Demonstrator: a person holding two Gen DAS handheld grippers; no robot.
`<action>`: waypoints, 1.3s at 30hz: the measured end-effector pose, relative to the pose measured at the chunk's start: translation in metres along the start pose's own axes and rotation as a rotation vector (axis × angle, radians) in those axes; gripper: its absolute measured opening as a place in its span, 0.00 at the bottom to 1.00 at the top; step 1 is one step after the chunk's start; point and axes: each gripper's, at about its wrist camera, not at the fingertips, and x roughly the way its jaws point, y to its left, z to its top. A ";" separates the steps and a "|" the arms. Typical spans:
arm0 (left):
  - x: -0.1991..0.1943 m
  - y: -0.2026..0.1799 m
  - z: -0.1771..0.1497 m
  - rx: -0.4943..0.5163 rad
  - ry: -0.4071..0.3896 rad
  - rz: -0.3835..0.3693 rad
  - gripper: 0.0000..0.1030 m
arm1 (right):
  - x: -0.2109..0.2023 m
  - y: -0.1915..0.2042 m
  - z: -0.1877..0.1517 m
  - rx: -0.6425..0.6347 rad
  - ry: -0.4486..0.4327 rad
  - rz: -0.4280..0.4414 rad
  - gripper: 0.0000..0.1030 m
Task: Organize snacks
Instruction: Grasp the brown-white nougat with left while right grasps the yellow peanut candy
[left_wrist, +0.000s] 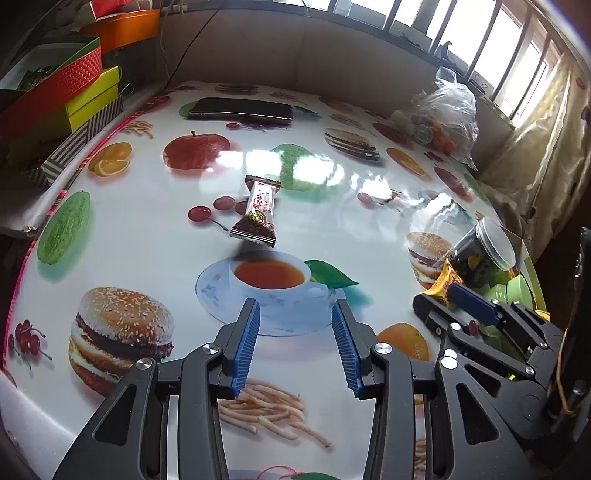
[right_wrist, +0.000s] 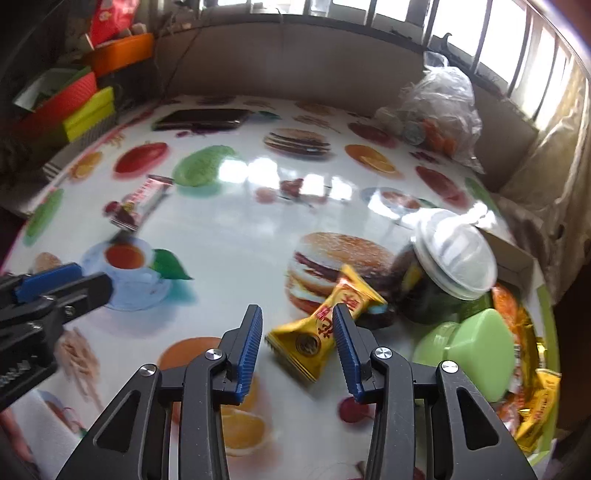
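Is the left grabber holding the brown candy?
No, the left gripper is open with nothing between its fingers, and the brown candy lies apart from it on the table, beyond the printed teacup.

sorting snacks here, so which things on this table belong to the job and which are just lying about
Job: brown snack bar, yellow snack packet, snack jar, green tray.

Lying about: phone, plastic bag, coloured boxes.

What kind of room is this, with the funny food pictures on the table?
Probably someone's home, at a dining table by a window. The table wears a glossy food-print cover, wrapped snacks lie on it, and gift boxes are stacked beside it.
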 end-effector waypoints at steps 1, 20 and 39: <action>0.000 0.002 0.000 -0.001 -0.001 0.001 0.41 | -0.002 -0.001 0.000 0.026 -0.009 0.058 0.38; 0.015 0.031 0.020 -0.047 0.008 0.046 0.41 | 0.015 -0.009 0.012 0.123 -0.002 0.115 0.38; 0.032 0.029 0.047 0.033 0.024 0.030 0.43 | 0.034 0.000 0.030 -0.477 0.161 -0.053 0.47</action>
